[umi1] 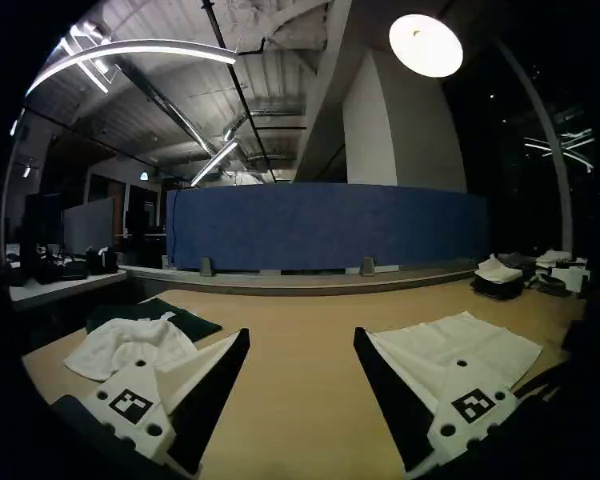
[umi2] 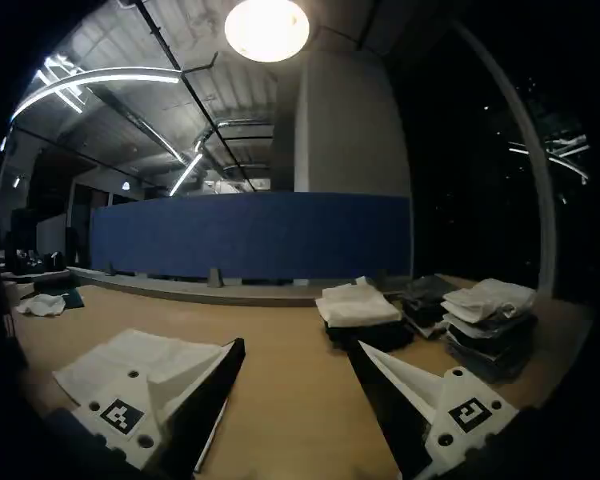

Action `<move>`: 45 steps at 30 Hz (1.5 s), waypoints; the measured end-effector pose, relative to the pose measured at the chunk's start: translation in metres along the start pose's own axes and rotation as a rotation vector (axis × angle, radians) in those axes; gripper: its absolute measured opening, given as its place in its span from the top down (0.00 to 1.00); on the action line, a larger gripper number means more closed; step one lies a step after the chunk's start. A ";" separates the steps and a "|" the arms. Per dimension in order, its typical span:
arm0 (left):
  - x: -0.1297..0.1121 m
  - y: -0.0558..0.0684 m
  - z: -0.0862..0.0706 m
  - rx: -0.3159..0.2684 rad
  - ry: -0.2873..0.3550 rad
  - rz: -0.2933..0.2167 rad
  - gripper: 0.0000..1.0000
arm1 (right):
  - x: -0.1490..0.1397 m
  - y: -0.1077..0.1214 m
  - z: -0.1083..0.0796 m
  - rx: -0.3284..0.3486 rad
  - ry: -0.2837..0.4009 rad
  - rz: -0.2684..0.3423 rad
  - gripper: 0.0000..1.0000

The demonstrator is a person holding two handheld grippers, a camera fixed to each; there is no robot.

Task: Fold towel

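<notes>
Left gripper view, left to right:
- A crumpled white towel (umi1: 128, 346) lies on a dark green cloth (umi1: 190, 322) at the far left of the tabletop (umi1: 316, 308).
- The left hand-held gripper (umi1: 300, 334) has its fingers spread wide and holds nothing, with bare wood under the gap.
- To its right a flat white towel (umi1: 476, 344) is spread on the tabletop, its near part hidden behind the right-hand finger.
- The folded stacks (umi1: 498, 278) sit well beyond it at the far right.
- A blue partition (umi1: 324, 228) runs across the back.

Right gripper view, left to right:
- The crumpled white towel (umi2: 42, 304) appears small at the far left.
- The flat white towel (umi2: 132, 352) lies close in, partly behind the left-hand finger.
- The right hand-held gripper (umi2: 294, 344) is wide open and empty.
- The folded stacks (umi2: 356, 308) are to the right of centre.

Workpiece (judgement): the flat white towel, since it lies between the two hand-held grippers and touches neither.

Handling (judgement):
- The towel looks light, soft and limp, so it should sag and drape once lifted. It is not fragile.
- Cloth is unlikely to slip between the fingers, but a thin edge lying flat on wood is awkward to get under.
- Best hold is one near corner per hand-held gripper, pinched right at the hem.
- I cannot tell whether the towel is already doubled. If it is, there is a risk of catching the top layer only.

Writing: none legible and no brand seen. The square markers (umi1: 132, 404) on the fingers are black-and-white patterns, not text.
</notes>
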State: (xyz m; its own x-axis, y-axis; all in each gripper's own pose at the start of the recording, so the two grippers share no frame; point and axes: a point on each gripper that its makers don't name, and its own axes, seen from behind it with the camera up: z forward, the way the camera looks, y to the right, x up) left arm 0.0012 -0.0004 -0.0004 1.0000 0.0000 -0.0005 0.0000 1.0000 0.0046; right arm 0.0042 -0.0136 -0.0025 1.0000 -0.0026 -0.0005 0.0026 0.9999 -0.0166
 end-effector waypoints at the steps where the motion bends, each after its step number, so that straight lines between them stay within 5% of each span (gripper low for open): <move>1: 0.000 -0.001 0.000 0.004 0.000 0.000 0.03 | 0.000 0.001 0.000 -0.004 0.000 -0.001 0.00; 11: 0.035 -0.006 -0.004 0.014 0.036 -0.010 0.03 | 0.016 0.006 -0.006 -0.031 0.003 -0.016 0.00; 30: 0.183 0.008 -0.014 -0.010 0.003 -0.017 0.03 | 0.179 0.002 -0.029 -0.020 0.007 -0.004 0.00; 38: 0.187 0.023 -0.010 -0.050 -0.047 0.000 0.03 | 0.198 0.007 -0.025 0.000 -0.005 -0.019 0.00; 45: 0.167 0.056 -0.011 -0.207 -0.171 0.028 0.03 | 0.185 -0.018 -0.027 0.143 -0.111 -0.067 0.00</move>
State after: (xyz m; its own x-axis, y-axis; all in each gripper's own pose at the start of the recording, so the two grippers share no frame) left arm 0.1682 0.0557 -0.0113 0.9852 0.0446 0.1654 -0.0104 0.9793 -0.2022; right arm 0.1896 -0.0327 -0.0293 0.9914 -0.0753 0.1067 0.0612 0.9897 0.1295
